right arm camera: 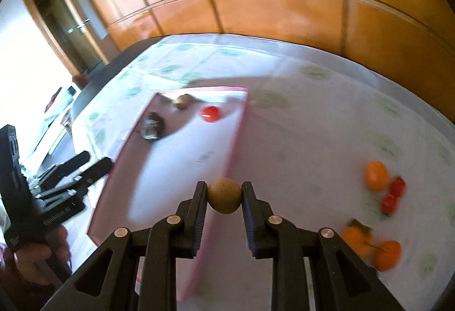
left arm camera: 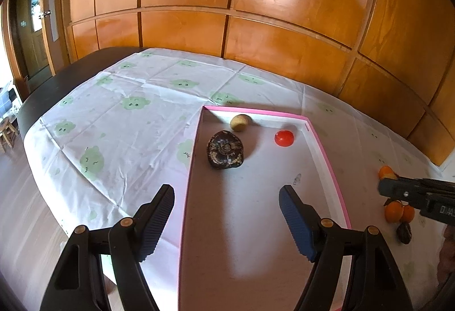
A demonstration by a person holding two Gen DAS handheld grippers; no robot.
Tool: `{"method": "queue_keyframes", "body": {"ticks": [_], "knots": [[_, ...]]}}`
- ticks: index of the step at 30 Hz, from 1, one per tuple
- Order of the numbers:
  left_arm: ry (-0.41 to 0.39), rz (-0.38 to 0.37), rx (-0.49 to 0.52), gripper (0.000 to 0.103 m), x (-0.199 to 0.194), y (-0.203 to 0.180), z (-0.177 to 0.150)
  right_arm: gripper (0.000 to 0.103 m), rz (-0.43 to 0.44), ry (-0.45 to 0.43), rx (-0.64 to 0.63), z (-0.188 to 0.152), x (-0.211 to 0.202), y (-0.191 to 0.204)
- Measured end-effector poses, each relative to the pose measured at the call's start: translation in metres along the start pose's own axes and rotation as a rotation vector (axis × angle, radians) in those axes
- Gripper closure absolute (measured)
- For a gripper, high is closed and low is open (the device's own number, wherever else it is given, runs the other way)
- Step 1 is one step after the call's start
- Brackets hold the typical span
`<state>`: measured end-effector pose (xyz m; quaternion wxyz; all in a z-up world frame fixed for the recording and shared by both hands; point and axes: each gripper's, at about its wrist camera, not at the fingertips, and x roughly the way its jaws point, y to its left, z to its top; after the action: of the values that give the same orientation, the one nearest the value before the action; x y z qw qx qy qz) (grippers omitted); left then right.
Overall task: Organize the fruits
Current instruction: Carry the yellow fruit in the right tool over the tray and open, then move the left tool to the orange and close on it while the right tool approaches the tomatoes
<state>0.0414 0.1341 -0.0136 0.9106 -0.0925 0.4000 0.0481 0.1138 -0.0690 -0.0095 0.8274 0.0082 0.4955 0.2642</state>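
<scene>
Firmly, right tool [right arm camera: 224, 199] pinching round tan fruit [right arm camera: 224, 195]

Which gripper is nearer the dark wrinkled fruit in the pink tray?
Left. The left gripper hangs open over the tray's near end, pointing toward the dark fruit. The right gripper is off by the tray's right edge.

A shallow tray [left arm camera: 324, 151] lies on the surface [left arm camera: 119, 123], with three fruits at its far end: a round one [left arm camera: 240, 122] in the far left corner, a wrinkled one [left arm camera: 226, 150] just before it, and a small one [left arm camera: 284, 138] towards the far right corner. More fruits [right arm camera: 381, 191] lie clustered on the surface right of the tray, near the surface's right edge.
</scene>
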Motion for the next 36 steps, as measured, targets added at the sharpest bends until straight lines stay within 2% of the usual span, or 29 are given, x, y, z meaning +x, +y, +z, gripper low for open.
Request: {"method": "queue_keyframes", "body": {"ticks": [5, 14, 22, 24, 27, 36], "knots": [[-0.004, 0.004, -0.014, 0.026, -0.001, 0.007, 0.0, 0.079, 0.036, 0.029, -0.01, 0.008, 0.025, 0.018], [0.009, 0.014, -0.032, 0.026, 0.0, 0.018, -0.004, 0.079, 0.013, 0.082, -0.015, 0.014, 0.068, 0.03], [0.008, 0.014, -0.036, 0.026, 0.001, 0.021, -0.005, 0.078, 0.019, 0.034, -0.047, 0.01, 0.062, 0.033], [0.009, 0.011, -0.038, 0.026, 0.002, 0.02, -0.005, 0.072, 0.008, 0.036, -0.043, 0.008, 0.065, 0.032], [0.014, 0.011, -0.037, 0.026, 0.003, 0.018, -0.007, 0.071, -0.006, 0.038, -0.006, 0.009, 0.067, 0.025], [0.018, -0.001, -0.016, 0.026, 0.001, 0.009, -0.011, 0.071, -0.006, -0.068, 0.067, 0.006, 0.019, 0.001]]}}
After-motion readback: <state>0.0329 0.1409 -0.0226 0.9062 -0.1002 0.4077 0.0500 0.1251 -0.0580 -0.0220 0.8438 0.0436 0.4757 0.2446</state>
